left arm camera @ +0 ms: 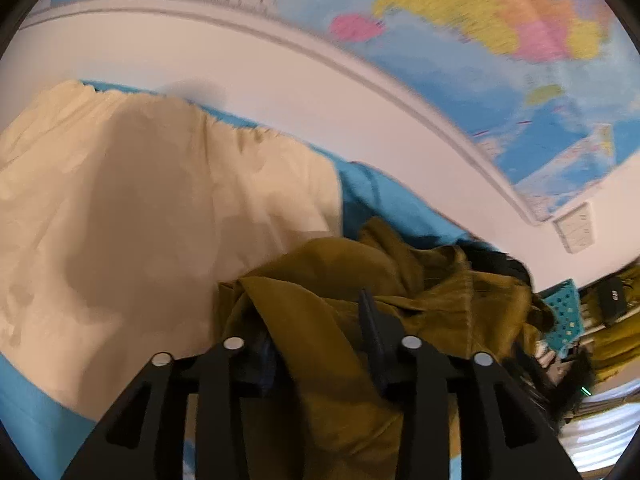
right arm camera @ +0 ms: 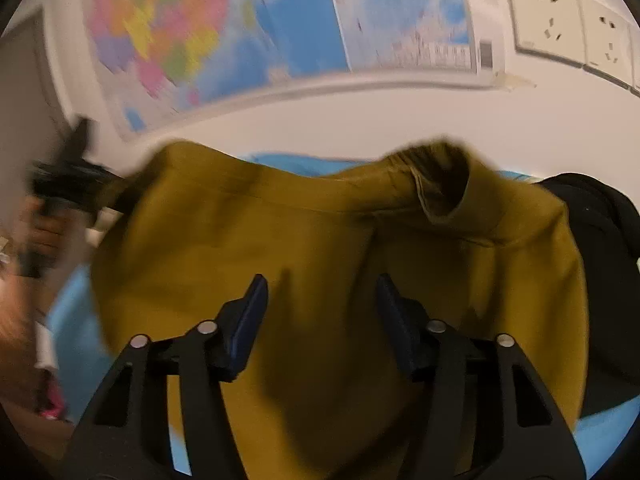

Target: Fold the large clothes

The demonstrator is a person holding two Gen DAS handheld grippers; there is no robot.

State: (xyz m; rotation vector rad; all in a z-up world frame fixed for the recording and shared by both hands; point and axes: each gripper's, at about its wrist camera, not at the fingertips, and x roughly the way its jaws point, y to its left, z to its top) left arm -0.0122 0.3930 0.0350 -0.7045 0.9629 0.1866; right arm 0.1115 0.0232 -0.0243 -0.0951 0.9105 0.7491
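An olive-brown garment (right arm camera: 320, 220) lies bunched on the blue sheet (right arm camera: 280, 160), its collar opening at the far right. My right gripper (right arm camera: 320, 284) hovers just over its middle, jaws open with nothing between them. In the left wrist view the same olive garment (left arm camera: 332, 280) drapes over my left gripper (left arm camera: 312, 312). A fold runs between the fingers and hides the left one, while the right finger's (left arm camera: 374, 332) inner face stays bare, so the jaws look open. The left gripper (right arm camera: 68, 184) also shows, blurred, at the garment's left edge in the right wrist view, with a hand behind it.
A cream cloth (left arm camera: 140, 200) is spread over the blue sheet (left arm camera: 392, 204) to the left. A black garment (right arm camera: 600, 240) lies to the right of the olive one. A teal perforated basket (left arm camera: 564, 316) stands at the far right. A wall map (right arm camera: 280, 20) and sockets (right arm camera: 560, 28) are behind.
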